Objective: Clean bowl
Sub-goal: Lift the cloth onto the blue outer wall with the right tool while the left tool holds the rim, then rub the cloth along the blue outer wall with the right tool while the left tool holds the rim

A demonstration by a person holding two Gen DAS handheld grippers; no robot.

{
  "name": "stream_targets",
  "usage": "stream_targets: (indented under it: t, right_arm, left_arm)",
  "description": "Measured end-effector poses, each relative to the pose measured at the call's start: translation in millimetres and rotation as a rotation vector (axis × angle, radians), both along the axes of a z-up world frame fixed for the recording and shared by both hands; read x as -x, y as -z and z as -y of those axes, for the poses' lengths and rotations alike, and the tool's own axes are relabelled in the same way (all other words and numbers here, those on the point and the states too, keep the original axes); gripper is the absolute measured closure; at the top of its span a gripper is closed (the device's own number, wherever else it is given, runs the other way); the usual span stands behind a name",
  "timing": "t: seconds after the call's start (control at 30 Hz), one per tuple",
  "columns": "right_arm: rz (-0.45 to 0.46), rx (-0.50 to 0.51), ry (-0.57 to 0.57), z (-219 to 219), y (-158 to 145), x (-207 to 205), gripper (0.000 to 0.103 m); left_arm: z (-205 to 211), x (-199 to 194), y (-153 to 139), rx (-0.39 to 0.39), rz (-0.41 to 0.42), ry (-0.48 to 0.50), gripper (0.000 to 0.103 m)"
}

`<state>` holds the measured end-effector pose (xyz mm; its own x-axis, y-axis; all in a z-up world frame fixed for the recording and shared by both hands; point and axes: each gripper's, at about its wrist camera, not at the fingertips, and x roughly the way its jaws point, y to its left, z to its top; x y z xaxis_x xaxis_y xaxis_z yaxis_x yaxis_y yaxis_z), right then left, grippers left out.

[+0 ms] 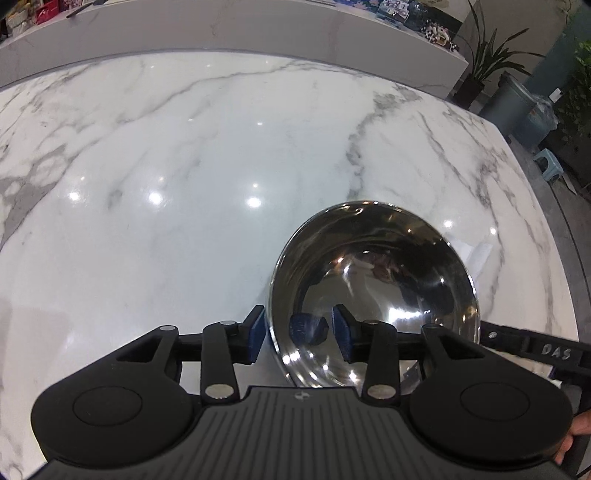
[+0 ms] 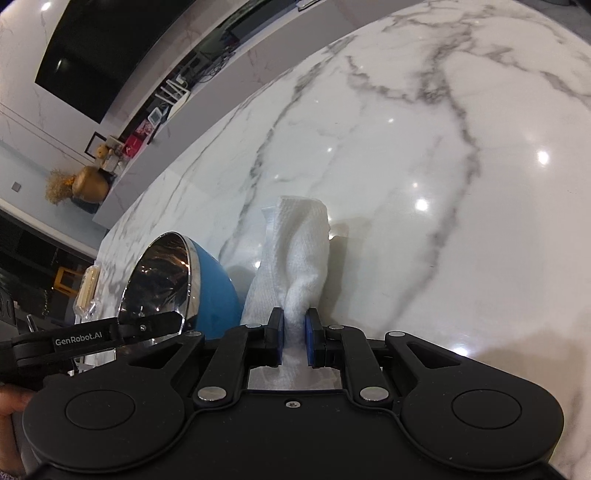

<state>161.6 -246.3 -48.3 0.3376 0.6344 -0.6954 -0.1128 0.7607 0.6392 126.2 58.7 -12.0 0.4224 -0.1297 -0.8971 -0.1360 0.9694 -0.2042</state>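
Observation:
A bowl [image 1: 376,280], shiny steel inside and blue outside [image 2: 214,291], is tilted up over the marble table [image 1: 184,166]. My left gripper [image 1: 299,332] straddles its near rim, one blue pad outside and one inside, and holds it. My right gripper [image 2: 294,328] is shut on a white paper towel [image 2: 299,251] that stands up from its fingers just right of the bowl, above the table [image 2: 443,147]. The towel's edge shows behind the bowl in the left wrist view [image 1: 476,254].
A raised marble ledge [image 1: 240,29] with small items runs along the far side. Plants [image 1: 487,55] and a bin [image 1: 517,107] stand past the table's right end. A clear packet of sticks [image 2: 86,288] lies left of the bowl.

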Motion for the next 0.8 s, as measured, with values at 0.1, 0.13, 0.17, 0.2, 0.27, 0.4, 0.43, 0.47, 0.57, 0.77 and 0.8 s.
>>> stream_targets:
  t: [0.1, 0.13, 0.17, 0.2, 0.27, 0.4, 0.43, 0.47, 0.57, 0.77, 0.8]
  right_arm:
    - [-0.017, -0.064, 0.025, 11.4, 0.2, -0.1, 0.091]
    - [-0.021, -0.087, 0.03, 14.3, -0.3, 0.2, 0.091]
    - [-0.026, -0.111, 0.036, 17.3, -0.7, 0.4, 0.091]
    - [-0.031, -0.146, 0.042, 20.3, -1.2, 0.5, 0.091]
    - [-0.04, -0.213, 0.053, 26.3, -2.4, 0.6, 0.091]
    - [-0.036, -0.298, 0.054, 33.6, -8.0, -0.3, 0.091]
    - [-0.035, -0.318, 0.052, 35.2, -9.1, -0.6, 0.091]
    - [-0.036, -0.329, 0.049, 35.8, -9.5, -1.3, 0.091]
    - [-0.039, -0.346, 0.033, 34.9, -9.9, -3.5, 0.091]
    - [-0.07, -0.332, -0.004, 26.6, -3.0, -6.9, 0.091]
    - [-0.073, -0.329, -0.011, 25.2, -2.3, -7.1, 0.091]
  left_arm:
    - [-2.4, 4.2, -2.4, -0.003, 0.007, -0.009, 0.066]
    - [-2.8, 5.1, -3.3, -0.002, 0.009, -0.01, 0.066]
    - [-3.0, 6.1, -4.0, -0.003, 0.012, -0.009, 0.066]
    - [-2.8, 7.1, -4.8, -0.003, 0.014, -0.005, 0.066]
    - [-2.0, 7.7, -4.9, -0.006, 0.013, 0.001, 0.066]
    - [2.4, 8.0, -3.4, -0.019, 0.01, 0.031, 0.073]
    - [3.6, 7.9, -3.0, -0.022, 0.009, 0.039, 0.073]
    - [4.7, 7.8, -2.6, -0.024, 0.008, 0.045, 0.075]
    - [9.1, 8.6, -1.9, -0.046, 0.011, 0.068, 0.077]
    - [15.6, 8.7, -1.1, -0.072, 0.032, 0.112, 0.08]
    - [16.3, 8.4, -0.9, -0.079, 0.034, 0.114, 0.08]
